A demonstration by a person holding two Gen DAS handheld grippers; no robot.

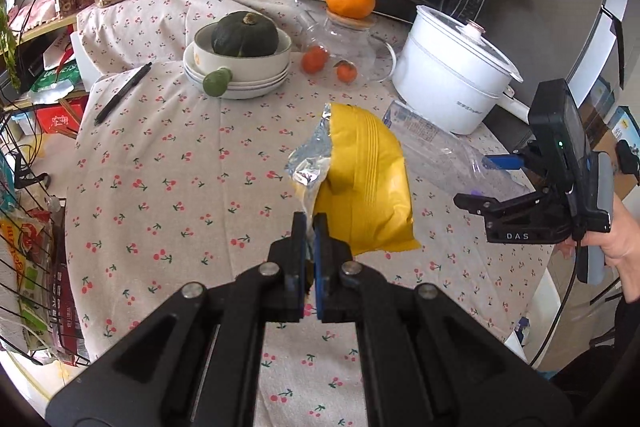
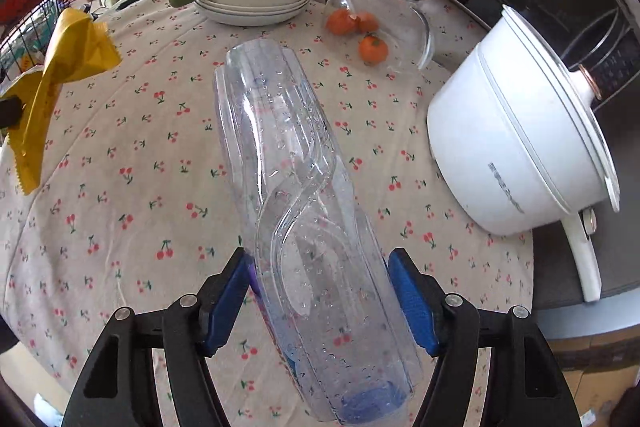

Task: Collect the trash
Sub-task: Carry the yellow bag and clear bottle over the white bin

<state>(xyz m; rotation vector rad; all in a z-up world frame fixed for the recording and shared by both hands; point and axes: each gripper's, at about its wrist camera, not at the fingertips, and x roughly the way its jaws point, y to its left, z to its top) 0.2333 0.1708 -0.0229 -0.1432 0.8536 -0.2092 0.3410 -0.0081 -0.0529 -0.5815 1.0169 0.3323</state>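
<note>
Each hand-held gripper is black plastic with angular linkage arms, silver round pivot screws and blue finger pads. The left hand-held gripper (image 1: 307,227) shows this up close; the right hand-held gripper (image 1: 486,181) carries white "DAS" lettering, a green indicator light and a black cable.

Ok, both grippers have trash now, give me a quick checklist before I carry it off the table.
1. Left gripper shut on the yellow bag: ok, pinched at its torn edge.
2. Bag clear of the tablecloth: ok, it hangs above the cloth in the right wrist view.
3. Right gripper around the bottle: ok, both pads sit against its sides.
4. Bottle grip firm: cannot tell, the bottle is crumpled and clear.
5. Bottle clear of the white pot: ok, apart.
6. Place to drop the trash: cannot tell, no bin in view.
</note>
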